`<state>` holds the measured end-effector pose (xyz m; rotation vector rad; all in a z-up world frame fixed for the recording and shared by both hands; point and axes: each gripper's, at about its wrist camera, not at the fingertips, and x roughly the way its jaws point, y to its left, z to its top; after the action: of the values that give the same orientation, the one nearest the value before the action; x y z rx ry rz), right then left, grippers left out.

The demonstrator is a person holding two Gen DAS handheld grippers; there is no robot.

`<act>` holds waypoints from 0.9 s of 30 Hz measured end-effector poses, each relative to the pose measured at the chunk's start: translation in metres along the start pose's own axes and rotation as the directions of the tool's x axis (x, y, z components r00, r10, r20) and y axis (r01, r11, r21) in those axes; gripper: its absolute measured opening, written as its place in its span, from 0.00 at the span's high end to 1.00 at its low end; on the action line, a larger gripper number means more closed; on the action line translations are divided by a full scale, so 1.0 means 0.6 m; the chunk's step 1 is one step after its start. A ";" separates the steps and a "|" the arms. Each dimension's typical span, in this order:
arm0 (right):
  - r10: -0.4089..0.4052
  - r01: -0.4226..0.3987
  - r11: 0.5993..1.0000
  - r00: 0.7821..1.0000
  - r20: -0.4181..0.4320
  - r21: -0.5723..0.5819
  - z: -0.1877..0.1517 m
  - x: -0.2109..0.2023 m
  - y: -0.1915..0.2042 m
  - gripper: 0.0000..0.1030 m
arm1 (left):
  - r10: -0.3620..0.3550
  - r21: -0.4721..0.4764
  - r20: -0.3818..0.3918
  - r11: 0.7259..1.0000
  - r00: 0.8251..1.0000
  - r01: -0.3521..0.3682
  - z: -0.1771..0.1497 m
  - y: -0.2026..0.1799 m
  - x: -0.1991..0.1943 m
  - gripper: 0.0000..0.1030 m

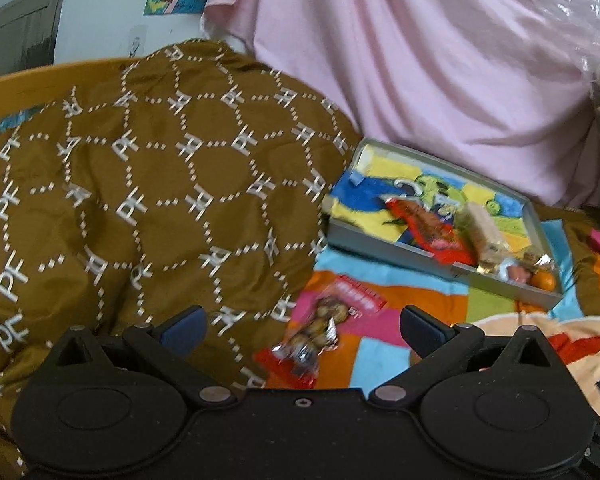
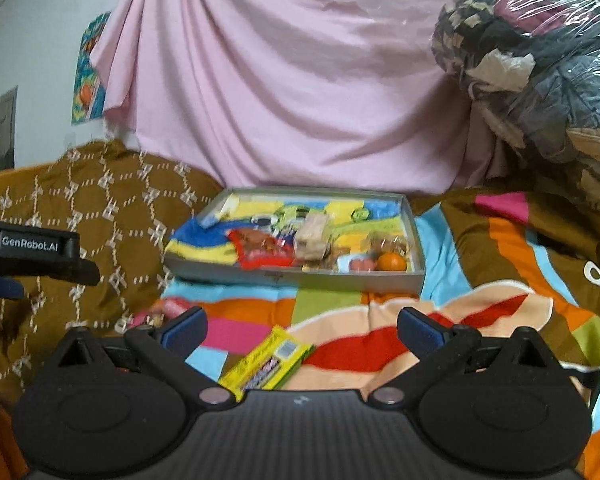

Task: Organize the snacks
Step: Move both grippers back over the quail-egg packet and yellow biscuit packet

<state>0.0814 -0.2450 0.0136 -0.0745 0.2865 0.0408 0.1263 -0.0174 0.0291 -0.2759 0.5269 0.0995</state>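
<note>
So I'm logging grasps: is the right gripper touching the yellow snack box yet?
Apart. The right wrist view shows the right gripper with jaws wide open and the yellow snack box lying on the blanket between them, clear of both.

grey tray (image 2: 292,278) on striped blanket: red pkt, beige bar, orange inside | yellow-green box (image 2: 266,364) flat nr front | red nut-snack pkt (image 1: 316,334) flat on blanket
</note>
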 end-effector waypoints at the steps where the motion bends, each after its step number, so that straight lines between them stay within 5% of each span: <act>1: 0.004 -0.004 1.000 1.000 -0.011 -0.004 -0.005 0.000 0.003 0.00 | 0.002 0.006 -0.007 1.000 1.000 -0.002 -0.005 0.003 0.002 0.01; 15: -0.039 0.039 0.999 0.986 -0.161 0.000 -0.043 0.036 0.026 0.00 | -0.026 0.052 -0.133 0.998 0.991 0.033 -0.048 0.049 0.042 0.01; 27: -0.018 0.014 1.000 0.973 -0.228 -0.018 -0.060 0.067 0.047 0.00 | -0.006 0.018 -0.097 1.000 0.995 0.008 -0.065 0.084 0.041 0.01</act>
<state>0.1084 -0.2188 -0.0342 -0.0981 0.5159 0.0181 0.1207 0.0204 -0.0274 -0.2651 0.6227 0.0744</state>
